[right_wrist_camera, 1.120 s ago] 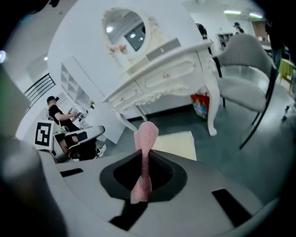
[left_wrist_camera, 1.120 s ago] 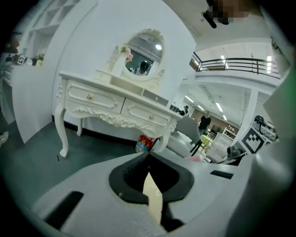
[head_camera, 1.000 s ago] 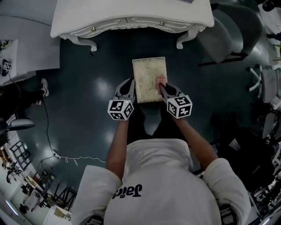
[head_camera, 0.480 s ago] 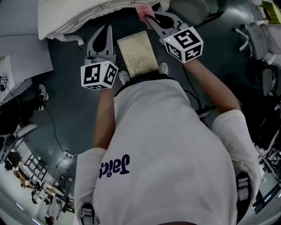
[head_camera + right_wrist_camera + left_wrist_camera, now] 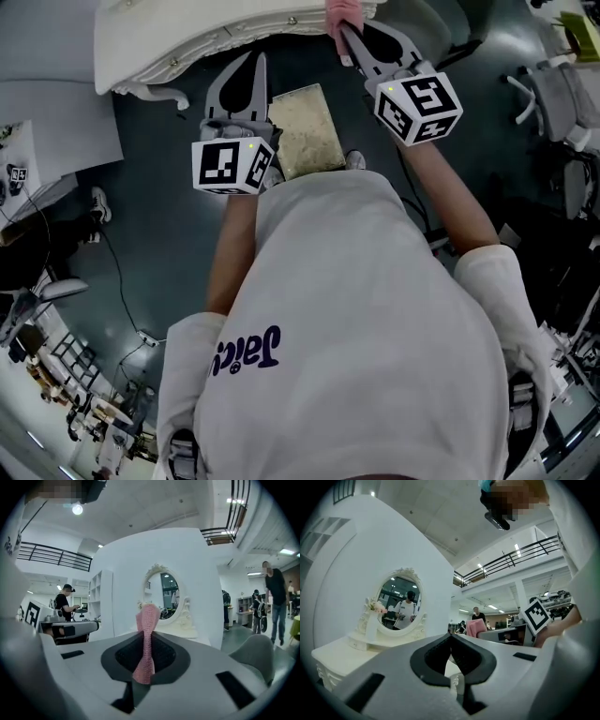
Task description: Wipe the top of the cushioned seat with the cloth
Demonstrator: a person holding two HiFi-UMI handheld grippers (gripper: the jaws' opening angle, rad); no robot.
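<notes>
Cloth (image 5: pixel 147 616), pink knit, is pinched in the right claw (image 5: pixel 149 634); left claw (image 5: pixel 451 638) is clenched empty; "Jaic" is read on the shirt (image 5: pixel 356 309).

Dressing table (image 5: pixel 159 47) blocks ahead; open floor (image 5: pixel 155 150) flanks the seat (image 5: pixel 306 139)
</notes>
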